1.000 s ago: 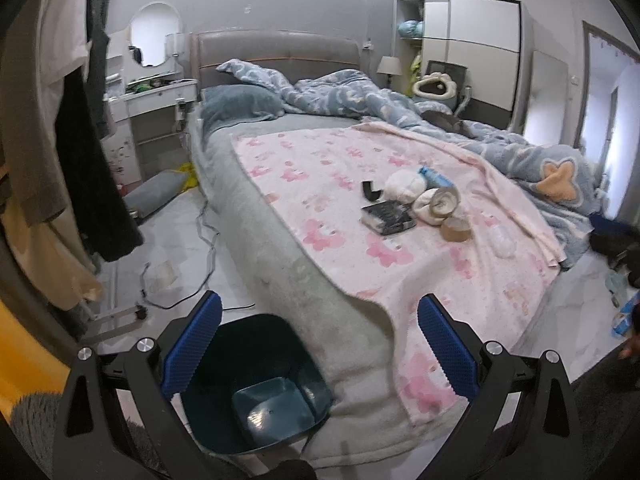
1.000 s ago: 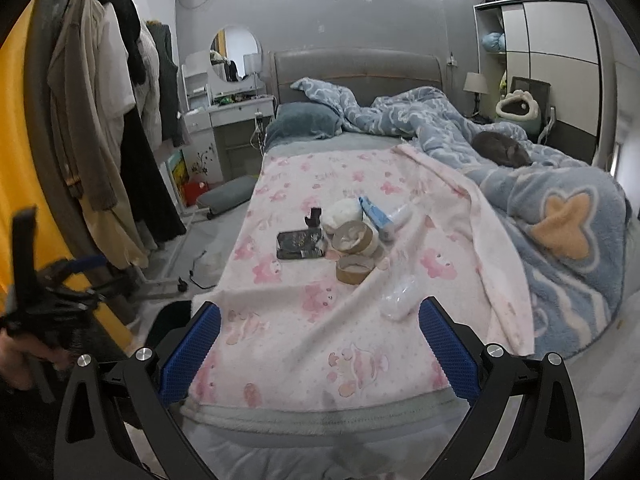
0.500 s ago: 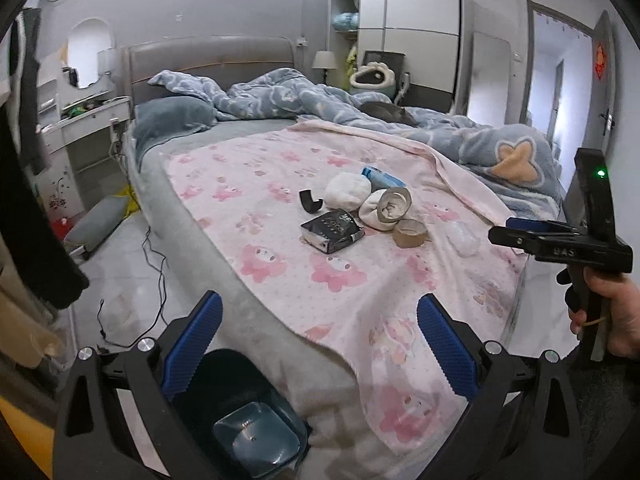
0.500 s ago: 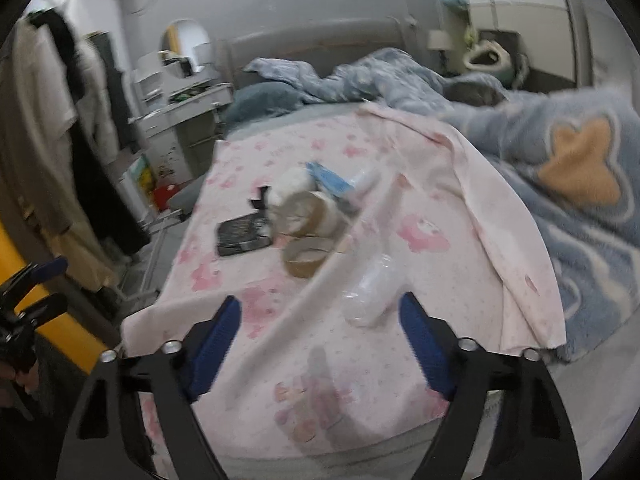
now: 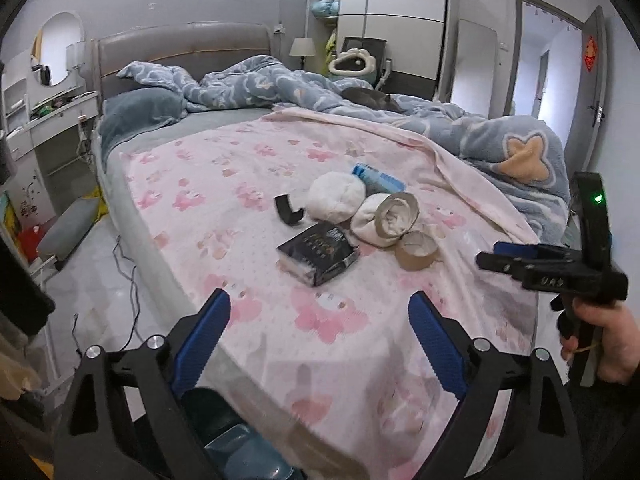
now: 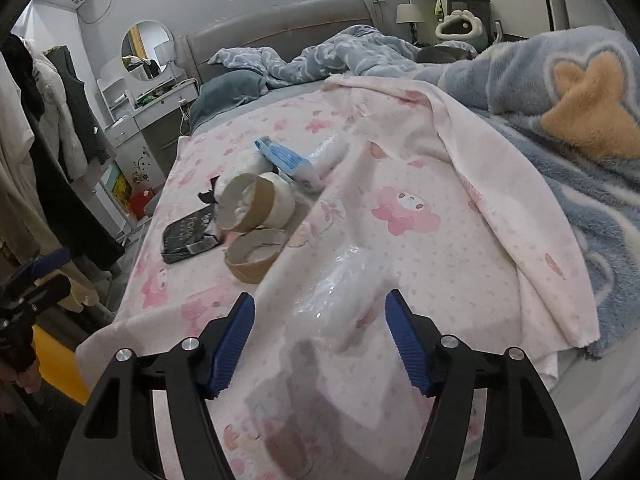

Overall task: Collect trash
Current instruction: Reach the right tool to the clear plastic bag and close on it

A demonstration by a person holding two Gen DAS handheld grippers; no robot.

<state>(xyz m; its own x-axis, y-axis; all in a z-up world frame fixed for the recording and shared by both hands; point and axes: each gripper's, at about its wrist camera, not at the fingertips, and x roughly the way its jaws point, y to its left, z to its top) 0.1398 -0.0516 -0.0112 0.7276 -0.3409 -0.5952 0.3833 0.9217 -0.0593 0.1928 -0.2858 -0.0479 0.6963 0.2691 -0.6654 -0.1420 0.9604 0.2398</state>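
Trash lies on the pink blanket (image 5: pixel 224 184): a black packet (image 5: pixel 318 252), two cardboard tape rolls (image 5: pixel 416 255), white wads (image 5: pixel 336 198), a black clip (image 5: pixel 287 210) and a blue-white tube (image 6: pixel 288 160). A clear crumpled plastic bottle (image 6: pixel 340 284) lies just ahead of my open, empty right gripper (image 6: pixel 320 320), between its blue pads. My left gripper (image 5: pixel 320 320) is open and empty over the bed's near edge, short of the black packet. A blue bin (image 5: pixel 240 452) sits below it on the floor.
A blue fleece duvet (image 6: pixel 560 92) is heaped at the right and back of the bed. A dressing table (image 5: pixel 52 128), hanging clothes (image 6: pixel 60 120) and floor cables (image 5: pixel 124 264) are at the left. A wardrobe (image 5: pixel 400 28) and an open door (image 5: pixel 552 76) stand at the back right.
Both grippers moved in toward the bed. The right one dropped close to the clear plastic bottle. The left one swung right, so the bin slid to the frame's bottom edge.
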